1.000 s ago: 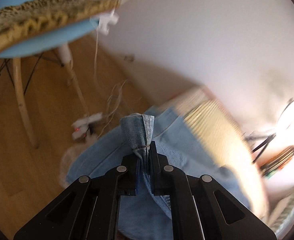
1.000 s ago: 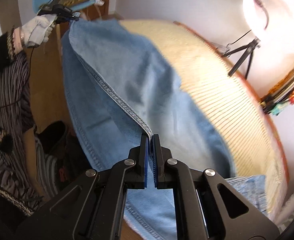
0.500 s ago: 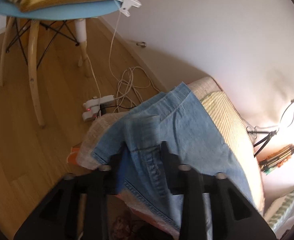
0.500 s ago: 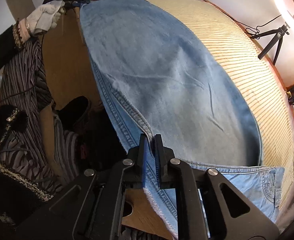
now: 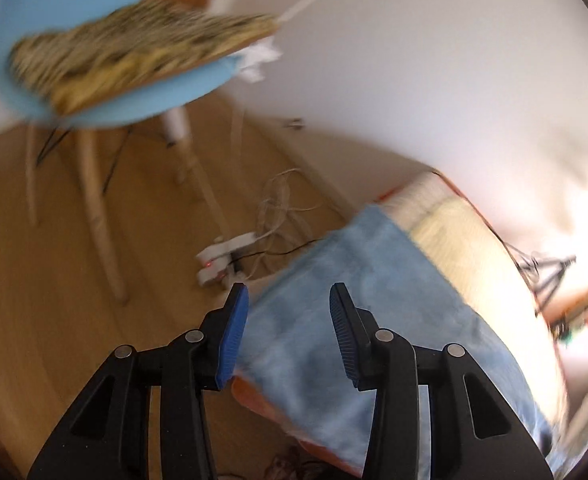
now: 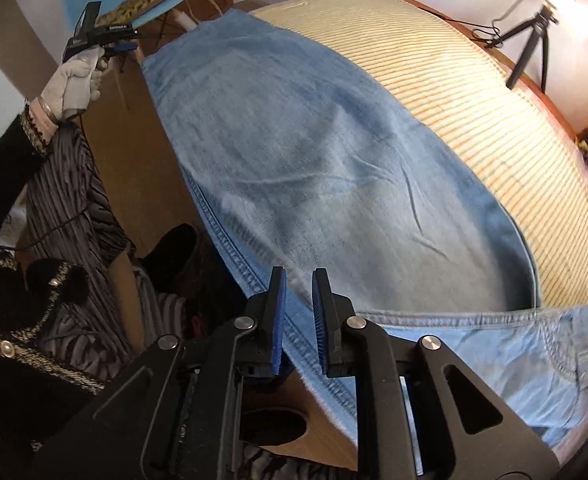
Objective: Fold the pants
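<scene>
Both grippers just opening, nothing between jaws: left gripper (image 5: 289,295) wide apart above jeans (image 6: 334,168) end, right gripper (image 6: 297,280) narrowly apart over the jeans' near edge, jeans flat on bed (image 6: 494,128).

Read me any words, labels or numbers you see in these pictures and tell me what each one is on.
Nothing can be read.
Pale lettering on the side of the left tool: too small and blurred.
Jeans, chair, power strip: no text shows.
</scene>
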A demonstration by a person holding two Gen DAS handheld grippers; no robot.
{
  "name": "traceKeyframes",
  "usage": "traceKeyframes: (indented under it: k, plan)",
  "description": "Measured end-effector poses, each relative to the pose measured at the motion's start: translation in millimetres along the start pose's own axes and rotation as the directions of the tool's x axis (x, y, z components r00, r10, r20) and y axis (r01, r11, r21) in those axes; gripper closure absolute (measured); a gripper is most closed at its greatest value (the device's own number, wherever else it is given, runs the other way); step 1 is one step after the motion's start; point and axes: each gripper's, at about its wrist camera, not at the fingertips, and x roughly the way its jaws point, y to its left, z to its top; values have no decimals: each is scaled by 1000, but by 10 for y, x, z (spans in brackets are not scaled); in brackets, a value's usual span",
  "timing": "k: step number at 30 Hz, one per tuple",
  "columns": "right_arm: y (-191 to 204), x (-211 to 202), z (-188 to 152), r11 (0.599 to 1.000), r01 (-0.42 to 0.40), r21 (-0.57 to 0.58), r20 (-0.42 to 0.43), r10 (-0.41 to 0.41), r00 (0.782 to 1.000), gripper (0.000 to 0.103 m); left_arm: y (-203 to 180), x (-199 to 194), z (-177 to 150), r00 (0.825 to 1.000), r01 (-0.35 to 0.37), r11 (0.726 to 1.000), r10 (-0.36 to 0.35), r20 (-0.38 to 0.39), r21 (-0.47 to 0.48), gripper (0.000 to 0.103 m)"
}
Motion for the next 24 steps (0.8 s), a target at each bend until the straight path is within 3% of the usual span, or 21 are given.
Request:
traceKeyframes:
  k: [3,6,10,13,16,20,24]
  plan:
    - [-87,-187,-138,997,-4,82,71,-2,997,87,-447,-53,8,995,96,991,-96,-12,95,62]
    - [-165,-368,-266,984,17,178,144,-43,989,75,-922,-67,-46,981,192,966,-186,-49,172,62]
    - [-392,-629,-530,941,30,337,223,-111,968,72,-1560,-26,-259,943,330,908,-304,-136,258,57]
    - [-579,-806,-788,885,83,458,240,-213,947,64,-2064,3,-514,891,447,842,-388,-237,303,55]
    - [-743,-924,-1063,818,121,563,224,-291,930,60,-2629,47,-849,815,564,761,-451,-364,321,55]
    - [-1012,-1091,-1392,728,149,669,196,-366,910,60,-3246,85,-1233,739,656,668,-472,-480,352,51]
    - [-1192,-1207,-1687,648,188,738,149,-428,891,60,-3873,78,-1652,649,739,572,-464,-602,356,42]
